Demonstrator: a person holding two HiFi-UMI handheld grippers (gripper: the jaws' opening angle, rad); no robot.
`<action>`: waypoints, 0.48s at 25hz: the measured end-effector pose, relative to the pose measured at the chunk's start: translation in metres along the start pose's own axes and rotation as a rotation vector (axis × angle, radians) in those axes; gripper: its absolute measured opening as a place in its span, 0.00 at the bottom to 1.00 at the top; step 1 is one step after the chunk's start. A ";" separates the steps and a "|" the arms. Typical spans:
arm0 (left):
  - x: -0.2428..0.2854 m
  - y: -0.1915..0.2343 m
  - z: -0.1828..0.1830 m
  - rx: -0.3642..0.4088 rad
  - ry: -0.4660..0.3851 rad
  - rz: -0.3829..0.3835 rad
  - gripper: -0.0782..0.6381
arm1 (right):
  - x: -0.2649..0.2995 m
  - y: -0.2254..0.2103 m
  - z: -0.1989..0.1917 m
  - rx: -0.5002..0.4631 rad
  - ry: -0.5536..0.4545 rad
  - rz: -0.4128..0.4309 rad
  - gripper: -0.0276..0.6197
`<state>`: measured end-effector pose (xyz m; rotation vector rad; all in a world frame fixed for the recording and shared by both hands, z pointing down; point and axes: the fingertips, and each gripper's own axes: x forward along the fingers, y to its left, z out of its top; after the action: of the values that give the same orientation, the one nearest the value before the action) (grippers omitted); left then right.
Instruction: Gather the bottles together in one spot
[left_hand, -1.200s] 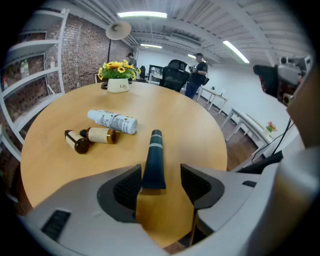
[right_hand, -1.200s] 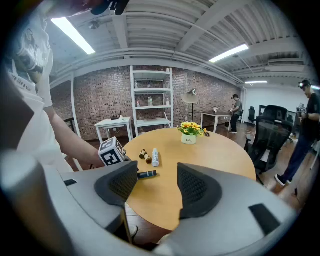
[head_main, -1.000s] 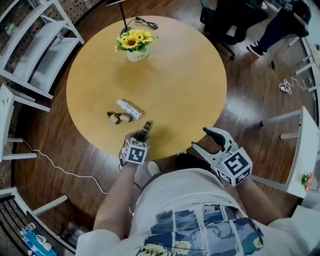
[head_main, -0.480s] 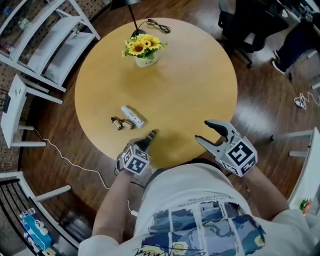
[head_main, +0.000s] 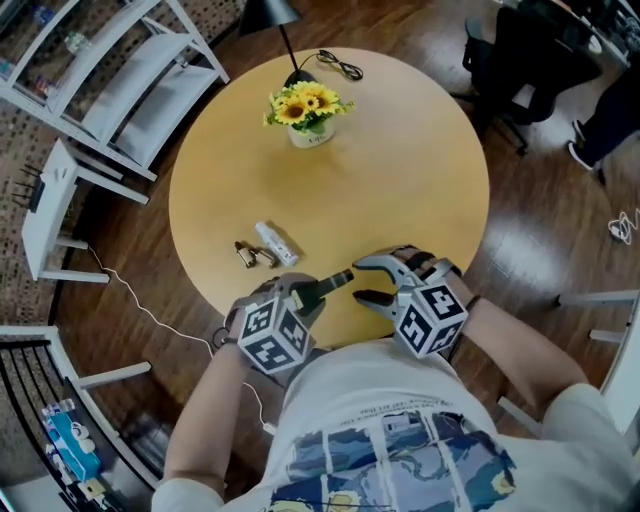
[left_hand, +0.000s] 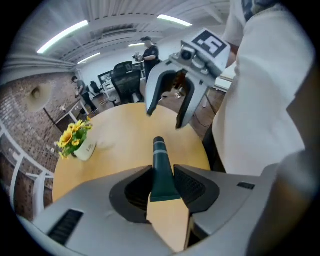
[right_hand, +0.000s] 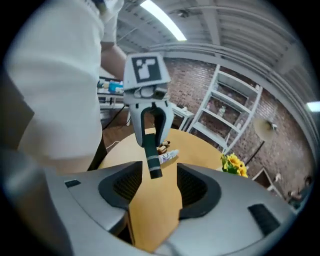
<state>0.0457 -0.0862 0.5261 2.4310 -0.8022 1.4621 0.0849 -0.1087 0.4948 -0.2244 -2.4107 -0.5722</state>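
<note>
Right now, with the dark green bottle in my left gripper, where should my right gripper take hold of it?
Probably the neck. The left gripper, jaws just closed, clamps the dark green bottle at its shoulder, leaving only the slim neck free, pointing at the open right gripper. Come in from the cap end, a jaw each side.

nothing legible: lettering on the flower pot (head_main: 312, 137) is too blurred.

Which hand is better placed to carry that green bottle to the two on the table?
Probably left: the left gripper clamps the green bottle, nearer the white bottle and brown bottle; the right gripper is open.
</note>
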 end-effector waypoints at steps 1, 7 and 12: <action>-0.005 -0.002 0.012 0.045 -0.005 -0.020 0.30 | 0.008 0.002 0.001 -0.058 0.011 0.017 0.36; -0.009 -0.006 0.055 0.232 0.007 -0.103 0.30 | 0.019 0.007 -0.005 -0.157 0.027 0.068 0.28; -0.010 0.029 0.085 0.066 -0.141 -0.004 0.34 | 0.002 -0.023 -0.023 0.083 -0.025 -0.074 0.26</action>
<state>0.0904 -0.1433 0.4725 2.6076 -0.7882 1.3484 0.0892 -0.1401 0.5045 -0.1083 -2.4688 -0.5036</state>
